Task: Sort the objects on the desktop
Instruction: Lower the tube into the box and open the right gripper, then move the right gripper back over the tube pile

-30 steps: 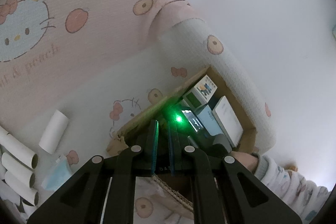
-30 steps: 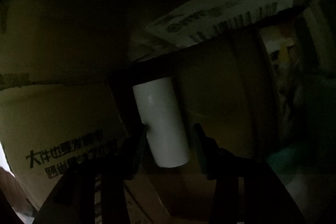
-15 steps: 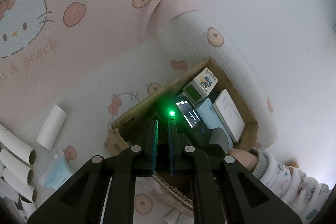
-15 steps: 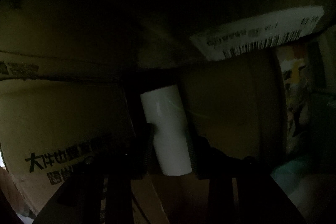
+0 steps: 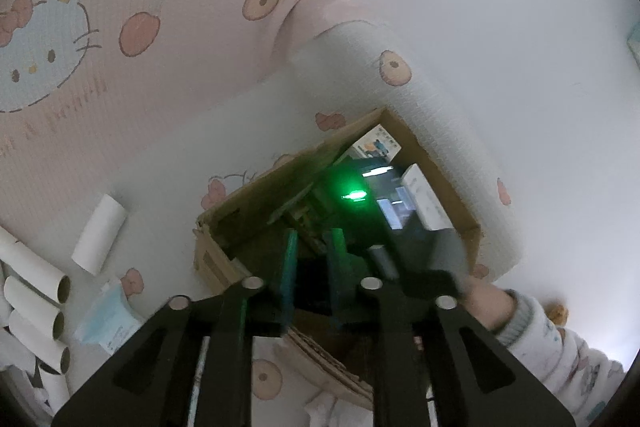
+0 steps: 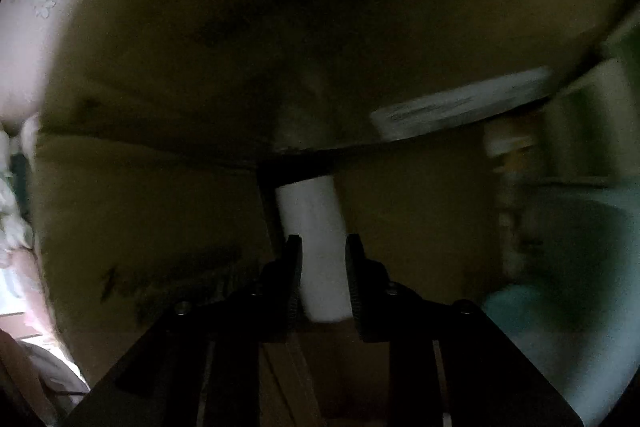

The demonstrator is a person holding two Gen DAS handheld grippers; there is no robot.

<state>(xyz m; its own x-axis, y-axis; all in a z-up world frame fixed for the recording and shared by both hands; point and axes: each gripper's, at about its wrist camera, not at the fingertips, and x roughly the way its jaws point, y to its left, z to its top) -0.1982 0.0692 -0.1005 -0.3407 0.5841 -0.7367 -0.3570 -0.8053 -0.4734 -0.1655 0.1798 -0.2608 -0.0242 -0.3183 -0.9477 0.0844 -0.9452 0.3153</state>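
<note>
A brown cardboard box (image 5: 432, 163) stands on the Hello Kitty bed sheet, with small cartons inside. My right gripper (image 6: 323, 259) is down inside the dark box, fingers on either side of a white paper tube (image 6: 316, 227); whether they grip it I cannot tell. In the left wrist view the right gripper's black body with a green light (image 5: 354, 195) sits in the box. My left gripper (image 5: 312, 263) hovers above the box's near edge, its fingers a small gap apart and empty. One loose white tube (image 5: 100, 229) lies on the sheet to the left.
Several more white tubes (image 5: 32, 291) are piled at the far left edge. A light blue tissue pack (image 5: 108, 319) lies beside them. A pink blanket (image 5: 120, 7) rises behind. The person's sleeve (image 5: 552, 339) is at the right. A white label (image 6: 460, 107) is on the box wall.
My right gripper has pulled back and up inside the box, and its fingers have closed in around the white tube. My left gripper has risen a little, so the box looks smaller.
</note>
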